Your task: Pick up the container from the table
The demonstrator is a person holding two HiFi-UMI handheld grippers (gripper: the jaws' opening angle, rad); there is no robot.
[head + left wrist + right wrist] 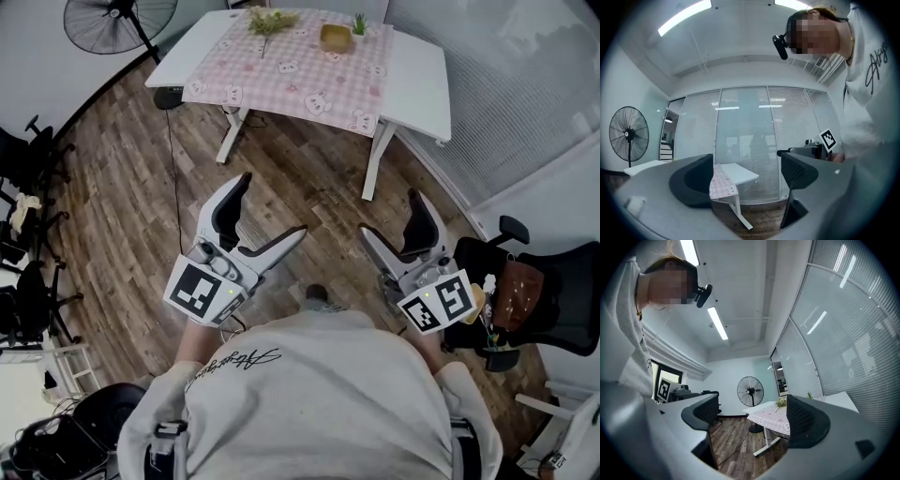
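A small yellow container (pixel 336 37) sits on the pink checked cloth of the white table (pixel 417 75) at the far end of the room. Both grippers are held close to the person's body, well short of the table. My left gripper (pixel 267 211) is open with nothing between its jaws; its own view looks up at glass walls and the table corner (pixel 736 176). My right gripper (pixel 398 225) is also open and empty. In the right gripper view the table (pixel 771 416) shows between the jaws, with the container too small to make out.
A bunch of flowers (pixel 269 21) and a small green plant (pixel 360 23) also stand on the table. A pedestal fan (pixel 117 21) is at the far left, dark chairs (pixel 23 234) at the left, and a chair with a brown bag (pixel 520 295) at the right. Wooden floor lies between.
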